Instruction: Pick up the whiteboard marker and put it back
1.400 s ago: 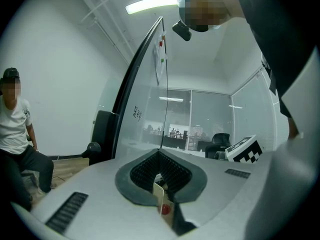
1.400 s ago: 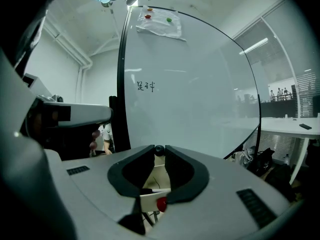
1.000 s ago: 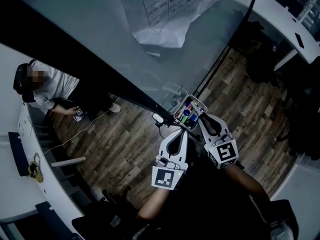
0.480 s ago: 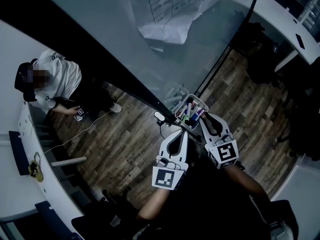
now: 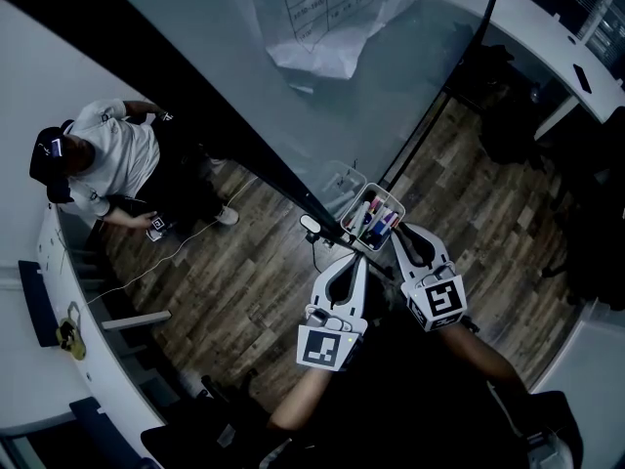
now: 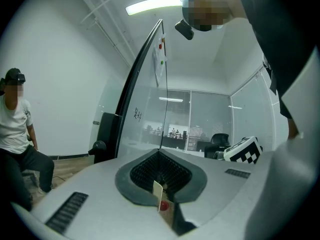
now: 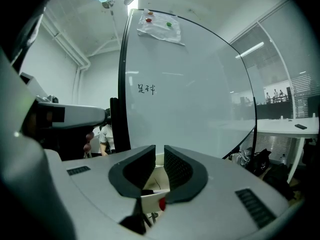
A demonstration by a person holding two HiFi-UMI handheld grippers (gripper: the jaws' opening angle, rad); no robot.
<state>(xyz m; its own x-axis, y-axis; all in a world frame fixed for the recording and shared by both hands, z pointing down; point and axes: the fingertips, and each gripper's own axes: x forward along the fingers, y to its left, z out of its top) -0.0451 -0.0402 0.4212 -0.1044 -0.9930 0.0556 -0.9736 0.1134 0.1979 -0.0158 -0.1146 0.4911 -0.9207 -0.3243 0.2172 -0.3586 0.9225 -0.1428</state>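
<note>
Two handheld grippers sit just below a white basket point(image 5: 354, 206) of whiteboard markers point(image 5: 374, 221) hung on the whiteboard point(image 5: 244, 86). The left gripper point(image 5: 356, 259) has its jaws pressed together, empty. The right gripper point(image 5: 401, 233) has its jaws slightly parted, apparently empty. It should open wider and straddle one marker's barrel squarely.

Office room: whiteboard, wood floor, glass walls

A dark wood-plank floor point(image 5: 244, 291) runs under a large black-framed whiteboard point(image 5: 195, 47) with a crumpled paper sheet point(image 5: 332, 18) fixed near its top. A white wall point(image 6: 60, 74), a glass partition point(image 6: 200, 119) and a ceiling light strip point(image 6: 155, 5) bound the room. A white desk point(image 5: 542, 32) stands beyond the board, and a person point(image 5: 107, 159) sits by the left wall.
</note>
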